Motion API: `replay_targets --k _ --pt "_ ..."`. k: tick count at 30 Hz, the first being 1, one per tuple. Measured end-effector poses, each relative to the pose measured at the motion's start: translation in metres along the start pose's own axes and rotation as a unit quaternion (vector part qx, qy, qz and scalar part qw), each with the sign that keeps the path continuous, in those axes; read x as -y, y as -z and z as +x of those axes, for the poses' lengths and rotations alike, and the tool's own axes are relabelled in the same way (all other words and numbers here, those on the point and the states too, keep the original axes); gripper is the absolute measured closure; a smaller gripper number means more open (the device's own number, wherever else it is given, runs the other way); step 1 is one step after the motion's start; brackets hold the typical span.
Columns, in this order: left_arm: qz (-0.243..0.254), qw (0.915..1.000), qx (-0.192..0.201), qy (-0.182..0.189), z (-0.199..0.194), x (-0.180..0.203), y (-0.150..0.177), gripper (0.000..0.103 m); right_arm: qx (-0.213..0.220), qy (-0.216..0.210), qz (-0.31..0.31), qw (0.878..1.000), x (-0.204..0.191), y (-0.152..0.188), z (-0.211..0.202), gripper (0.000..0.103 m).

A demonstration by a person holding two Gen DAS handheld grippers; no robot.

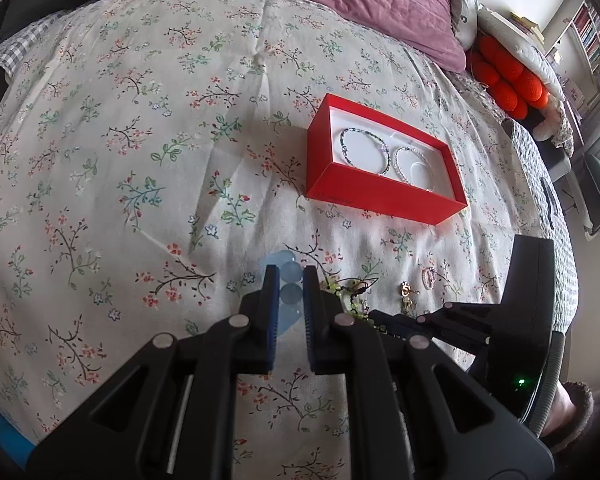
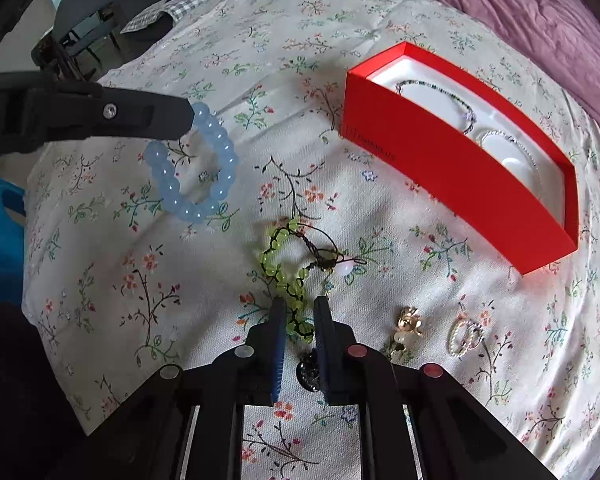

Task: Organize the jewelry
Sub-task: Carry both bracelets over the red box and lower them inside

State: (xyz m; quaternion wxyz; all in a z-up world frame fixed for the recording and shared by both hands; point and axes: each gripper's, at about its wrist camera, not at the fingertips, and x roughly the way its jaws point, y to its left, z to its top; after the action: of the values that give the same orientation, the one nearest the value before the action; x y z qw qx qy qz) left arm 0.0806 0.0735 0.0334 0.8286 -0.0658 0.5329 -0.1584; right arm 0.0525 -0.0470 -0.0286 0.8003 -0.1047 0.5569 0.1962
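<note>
Both my wrist cameras look steeply down, close over the floral bedspread (image 1: 140,160). Left view faces across it toward the pillows. Both share the red box (image 2: 460,168) and bedspread.

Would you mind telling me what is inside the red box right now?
The red box holds two beaded bracelets on its white lining: a dark beaded bracelet and a pale beaded bracelet beside it. The box's near wall hides the closest strip of the lining, so anything there cannot be seen.
</note>
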Motion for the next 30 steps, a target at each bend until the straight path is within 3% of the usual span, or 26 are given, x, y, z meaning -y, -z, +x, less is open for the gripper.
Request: replay_targets --k 10,20,30 --pt "-0.006 0.9999 0.008 0.000 -0.004 -0.001 -0.001 0.090 0.063 -0.037 0.064 0.995 0.024 -0.006 -0.041 0.095" --pt "-0.017 0.9996 0.023 0.005 -0.013 -0.005 -0.008 0.090 0.112 -0.029 0.103 0.988 0.054 -0.011 -0.083 0.095" --pt "-0.019 0.9975 0.065 0.021 -0.025 0.010 -0.029 0.090 0.155 -0.011 0.140 0.978 0.081 -0.014 -0.111 0.095"
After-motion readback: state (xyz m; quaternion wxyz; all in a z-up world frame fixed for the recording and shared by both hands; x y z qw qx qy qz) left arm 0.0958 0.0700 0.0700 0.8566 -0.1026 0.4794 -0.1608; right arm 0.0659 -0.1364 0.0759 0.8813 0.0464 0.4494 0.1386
